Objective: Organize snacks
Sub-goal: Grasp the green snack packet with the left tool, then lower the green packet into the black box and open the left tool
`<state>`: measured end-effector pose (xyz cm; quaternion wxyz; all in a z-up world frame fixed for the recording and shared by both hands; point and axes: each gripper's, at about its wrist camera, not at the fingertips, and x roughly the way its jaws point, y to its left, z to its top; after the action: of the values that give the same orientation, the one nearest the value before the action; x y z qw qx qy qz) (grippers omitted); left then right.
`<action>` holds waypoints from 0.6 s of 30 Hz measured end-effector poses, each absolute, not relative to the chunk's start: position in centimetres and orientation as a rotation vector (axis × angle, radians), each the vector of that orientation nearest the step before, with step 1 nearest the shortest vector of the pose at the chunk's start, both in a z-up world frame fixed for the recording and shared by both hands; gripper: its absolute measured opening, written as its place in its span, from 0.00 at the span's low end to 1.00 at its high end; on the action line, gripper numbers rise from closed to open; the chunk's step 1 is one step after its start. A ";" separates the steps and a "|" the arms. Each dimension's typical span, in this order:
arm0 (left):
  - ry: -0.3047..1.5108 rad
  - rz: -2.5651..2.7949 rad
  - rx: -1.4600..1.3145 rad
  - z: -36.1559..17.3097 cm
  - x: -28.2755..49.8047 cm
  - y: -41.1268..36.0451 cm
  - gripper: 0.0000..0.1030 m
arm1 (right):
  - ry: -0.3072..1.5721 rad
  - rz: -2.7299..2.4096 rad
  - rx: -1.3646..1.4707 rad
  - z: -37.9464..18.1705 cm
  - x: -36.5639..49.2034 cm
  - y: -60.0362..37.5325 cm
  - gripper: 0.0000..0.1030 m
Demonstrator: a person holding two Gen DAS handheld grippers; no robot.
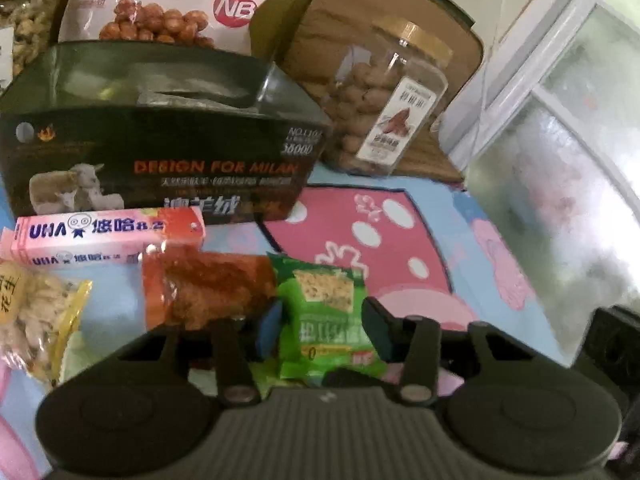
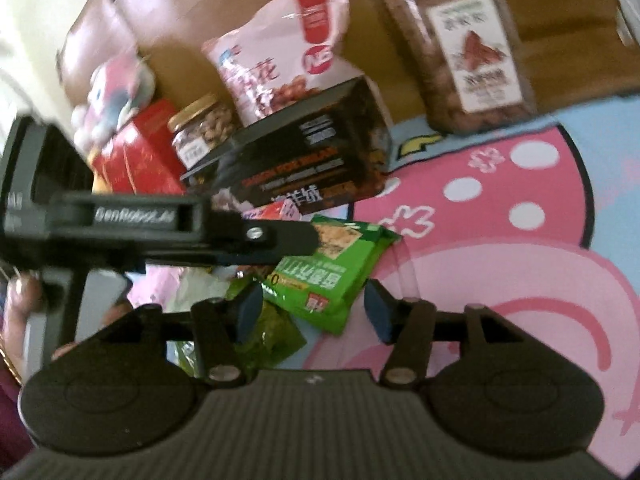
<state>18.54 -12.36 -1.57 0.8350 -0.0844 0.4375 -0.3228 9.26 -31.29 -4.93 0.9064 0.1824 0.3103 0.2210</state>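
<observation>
A green snack packet [image 1: 326, 320] lies on the pink and blue mat, between the fingers of my left gripper [image 1: 324, 330], whose jaws stand on either side of it without a visible squeeze. In the right wrist view the same green packet [image 2: 332, 276] lies just ahead of my open right gripper [image 2: 312, 314], with the left gripper's finger [image 2: 276, 240] reaching over it. A red-brown snack pack [image 1: 204, 288], a pink UHA candy box [image 1: 108, 236] and a yellow peanut bag [image 1: 36, 320] lie to the left.
A black open box [image 1: 160, 140] stands behind the snacks, with a pink twist-snack bag [image 1: 168, 0] behind it. A clear jar of nuts [image 1: 384, 116] stands on a brown cushion [image 1: 320, 20]. A small glass jar [image 2: 202, 128], red box [image 2: 140, 152] and plush toy [image 2: 116, 92] are at left.
</observation>
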 end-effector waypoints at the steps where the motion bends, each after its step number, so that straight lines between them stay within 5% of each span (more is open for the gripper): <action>1: 0.911 -0.676 -0.151 -1.5 18.2 -12.6 0.36 | 0.629 0.438 0.365 -4.9 9.2 -31.0 0.59; 5: 0.909 -0.662 -0.169 -0.7 17.9 -11.9 0.35 | 0.608 0.383 0.277 -4.8 8.7 -30.1 0.46; 18: 0.658 -0.571 -0.267 7.6 18.6 -4.5 0.35 | 0.395 0.483 0.166 1.7 10.2 -24.9 0.45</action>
<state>18.61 -4.54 7.57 0.8980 -0.1290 0.3177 -0.2757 10.21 -24.89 1.71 0.9483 0.0818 0.1940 0.2374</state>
